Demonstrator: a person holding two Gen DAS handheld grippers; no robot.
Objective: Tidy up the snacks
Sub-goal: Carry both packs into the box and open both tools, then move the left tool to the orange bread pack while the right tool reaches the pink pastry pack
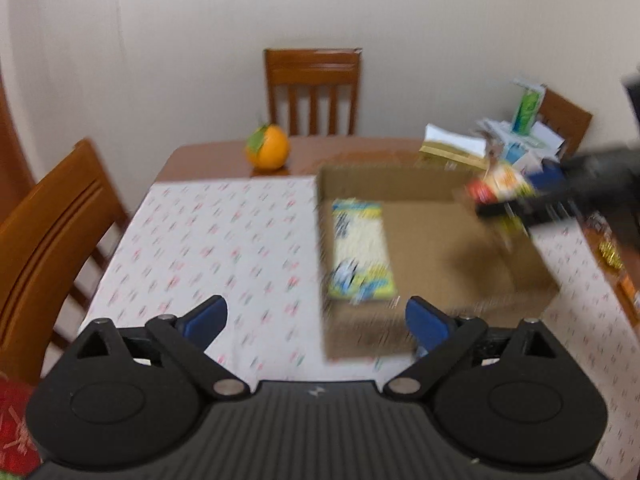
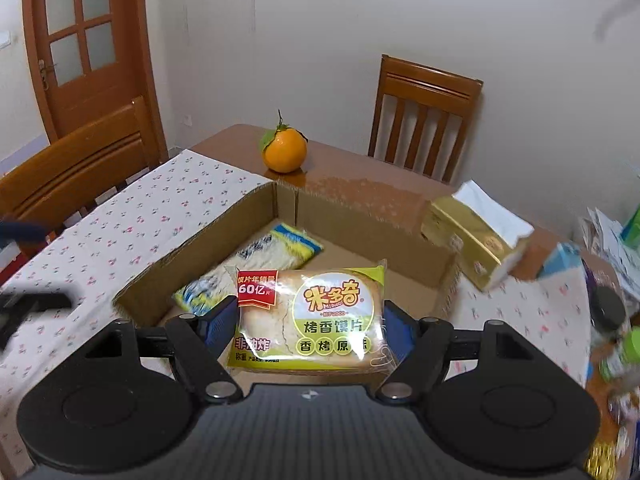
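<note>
Right hand-held gripper: we see it clamped on the bread-slice pack, above the cardboard box.
Left hand-held gripper: spread wide, empty, at the box's near wall.
Left view only: we see the floral cloth bare toward the surface's left edge.
Box: yellow-blue snack pack along its left wall.

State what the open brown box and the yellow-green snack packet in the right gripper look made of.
Open brown box: apparently corrugated cardboard, matte, with folded corner seams. Yellow-green snack packet: likely thin glossy plastic film, showing glare, crinkles and a see-through window.
</note>
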